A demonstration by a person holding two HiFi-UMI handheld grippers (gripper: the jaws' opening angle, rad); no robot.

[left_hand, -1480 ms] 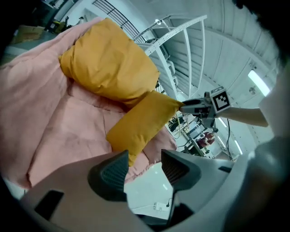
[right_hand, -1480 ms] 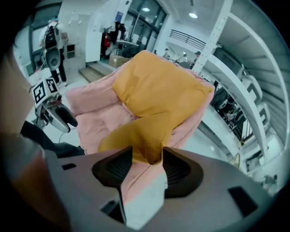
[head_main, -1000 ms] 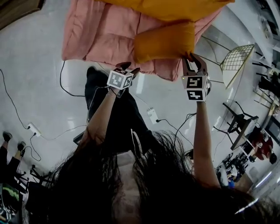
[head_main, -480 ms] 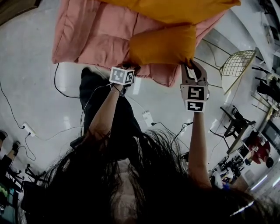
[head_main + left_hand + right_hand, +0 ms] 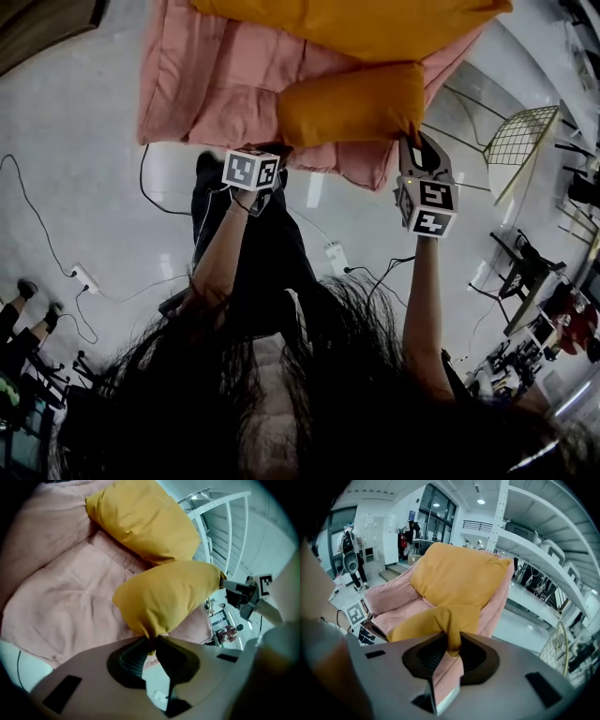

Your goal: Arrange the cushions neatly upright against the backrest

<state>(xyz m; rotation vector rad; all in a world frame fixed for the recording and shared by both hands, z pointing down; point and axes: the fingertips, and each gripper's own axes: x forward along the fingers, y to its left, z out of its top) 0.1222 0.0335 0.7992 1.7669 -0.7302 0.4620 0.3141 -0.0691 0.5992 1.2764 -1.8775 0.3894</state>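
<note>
A small yellow cushion (image 5: 352, 103) lies across the front of the pink padded seat (image 5: 216, 84). A larger yellow cushion (image 5: 366, 28) leans on the backrest behind it. My left gripper (image 5: 274, 150) has just been closing and is now shut on the small cushion's left corner (image 5: 151, 641). My right gripper (image 5: 413, 142) pinches the opposite corner (image 5: 452, 644); its jaws have also just closed further on the fabric. In the left gripper view the small cushion (image 5: 168, 597) stretches across to the right gripper (image 5: 236, 591). The large cushion (image 5: 459, 573) stands upright in the right gripper view.
A wire-frame chair (image 5: 514, 141) stands right of the seat. Cables (image 5: 84, 277) and a power strip (image 5: 330, 253) lie on the glossy floor. White shelving (image 5: 534, 550) runs along the right, and people (image 5: 351, 555) stand far off at the left.
The left gripper's jaws, open a second ago beside the small cushion's left corner, have shut on it. The right gripper has rolled slightly while keeping the other corner.
</note>
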